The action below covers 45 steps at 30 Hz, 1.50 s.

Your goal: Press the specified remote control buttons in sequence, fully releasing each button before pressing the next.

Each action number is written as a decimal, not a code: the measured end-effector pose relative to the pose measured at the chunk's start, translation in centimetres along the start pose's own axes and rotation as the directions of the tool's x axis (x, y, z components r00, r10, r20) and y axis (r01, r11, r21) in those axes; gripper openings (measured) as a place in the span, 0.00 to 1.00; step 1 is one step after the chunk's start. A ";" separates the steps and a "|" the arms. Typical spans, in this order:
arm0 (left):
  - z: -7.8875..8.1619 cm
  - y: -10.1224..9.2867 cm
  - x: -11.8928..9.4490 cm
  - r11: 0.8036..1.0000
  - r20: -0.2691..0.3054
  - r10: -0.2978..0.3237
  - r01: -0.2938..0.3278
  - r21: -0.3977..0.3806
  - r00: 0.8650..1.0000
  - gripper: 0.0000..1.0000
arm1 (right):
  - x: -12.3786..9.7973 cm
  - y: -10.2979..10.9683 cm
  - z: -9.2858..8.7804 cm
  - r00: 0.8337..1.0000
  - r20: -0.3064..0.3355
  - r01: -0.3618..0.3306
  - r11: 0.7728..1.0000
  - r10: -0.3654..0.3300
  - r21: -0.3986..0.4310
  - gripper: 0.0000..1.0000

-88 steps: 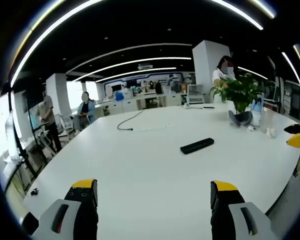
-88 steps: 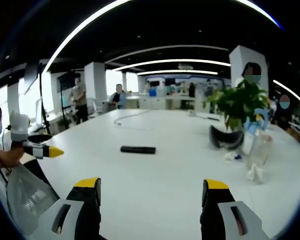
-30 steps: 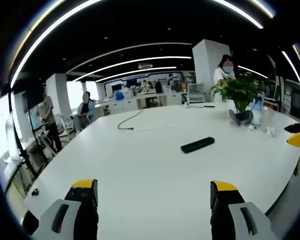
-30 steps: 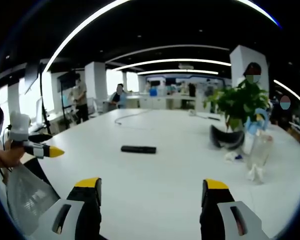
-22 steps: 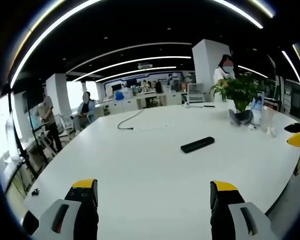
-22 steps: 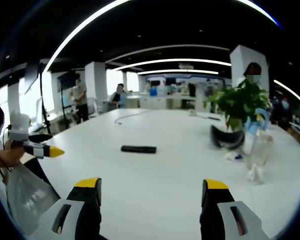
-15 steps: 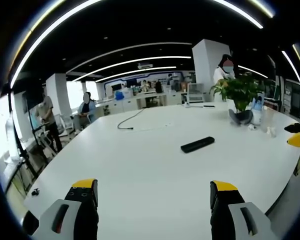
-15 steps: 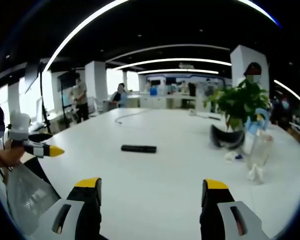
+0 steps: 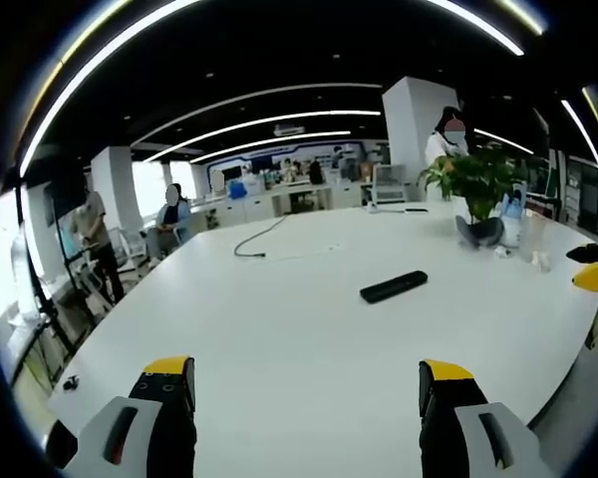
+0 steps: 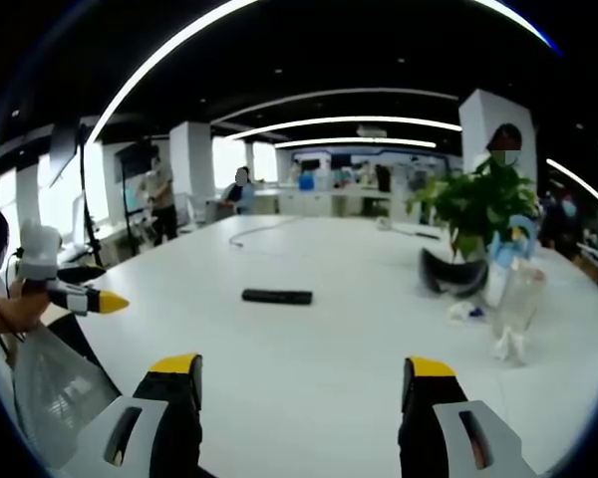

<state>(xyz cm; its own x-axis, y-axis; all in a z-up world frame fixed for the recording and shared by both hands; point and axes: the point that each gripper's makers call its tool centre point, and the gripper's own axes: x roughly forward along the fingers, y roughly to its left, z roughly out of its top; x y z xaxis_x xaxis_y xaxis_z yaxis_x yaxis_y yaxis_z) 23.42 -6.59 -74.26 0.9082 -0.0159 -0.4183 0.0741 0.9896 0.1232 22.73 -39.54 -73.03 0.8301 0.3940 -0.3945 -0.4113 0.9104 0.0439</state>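
Observation:
A black remote control (image 9: 393, 288) lies flat on the big white table (image 9: 279, 329), well ahead of my left gripper (image 9: 309, 383), which stands open with nothing between its yellow-tipped jaws. In the right gripper view the same remote (image 10: 276, 296) lies left of centre, far beyond my right gripper (image 10: 304, 376), also open and empty. The right gripper's yellow tip (image 9: 588, 277) pokes in at the right edge of the left gripper view. The left gripper (image 10: 75, 296) shows at the left of the right gripper view, held by a person.
A potted green plant (image 10: 473, 214) in a dark pot, a plastic bottle (image 10: 513, 299) and small bits stand at the table's right side. A black cable (image 9: 254, 239) lies far back. Several people (image 9: 169, 214) stand beyond the table.

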 end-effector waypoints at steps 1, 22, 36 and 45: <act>0.0 0.0 0.0 1.000 0.000 0.000 0.000 0.000 1.000 0.97 | 0.0 0.0 0.0 1.000 -0.002 0.001 1.000 -0.001 -0.001 0.81; -0.1 0.0 0.1 1.000 -0.006 0.000 0.000 0.002 1.000 0.96 | 0.1 0.0 -0.1 1.000 -0.003 -0.001 1.000 0.001 -0.002 0.81; -0.2 0.0 0.1 1.000 -0.007 -0.001 0.001 0.004 1.000 0.96 | 0.1 0.0 -0.1 1.000 -0.004 0.000 1.000 0.000 -0.001 0.81; 0.0 -0.6 0.2 0.999 -0.007 -0.037 0.037 0.008 0.999 0.93 | 0.0 0.2 0.2 1.000 0.008 -0.009 1.000 0.009 -0.001 0.80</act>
<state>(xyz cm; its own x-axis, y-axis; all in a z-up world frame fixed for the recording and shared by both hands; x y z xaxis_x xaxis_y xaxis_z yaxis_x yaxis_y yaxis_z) 23.53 -7.21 -74.40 0.9020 -0.0519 -0.4285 0.1114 0.9871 0.1149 22.71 -39.35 -72.84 0.8295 0.4029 -0.3868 -0.4189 0.9069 0.0464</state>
